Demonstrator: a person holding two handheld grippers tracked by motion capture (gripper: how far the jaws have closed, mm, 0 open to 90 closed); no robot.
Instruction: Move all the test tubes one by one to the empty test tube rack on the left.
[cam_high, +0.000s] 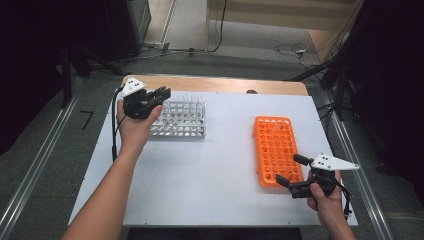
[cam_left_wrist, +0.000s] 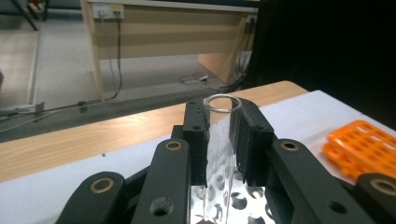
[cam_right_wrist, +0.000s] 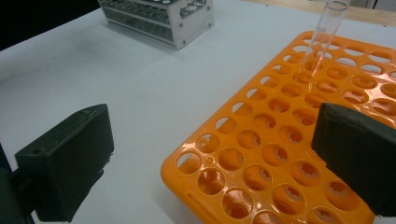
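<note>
My left gripper (cam_high: 161, 94) hovers over the left end of a silver metal tube rack (cam_high: 181, 121). In the left gripper view its jaws (cam_left_wrist: 223, 111) are shut on a clear glass test tube (cam_left_wrist: 220, 149), which stands upright between the pads above the metal rack's holes (cam_left_wrist: 239, 200). An orange plastic rack (cam_high: 276, 150) lies on the right of the table. My right gripper (cam_high: 289, 172) rests open at its near right corner. In the right gripper view the open jaws (cam_right_wrist: 212, 163) frame the orange rack (cam_right_wrist: 261, 154), where one clear tube (cam_right_wrist: 322, 37) stands tilted in a far hole.
The white table top (cam_high: 210, 170) has a wooden strip (cam_high: 215, 84) along its far edge. Several clear tubes (cam_high: 192, 100) stand in the metal rack's far rows. A cable (cam_high: 113, 130) trails from the left gripper. Floor cables and dark stands surround the table.
</note>
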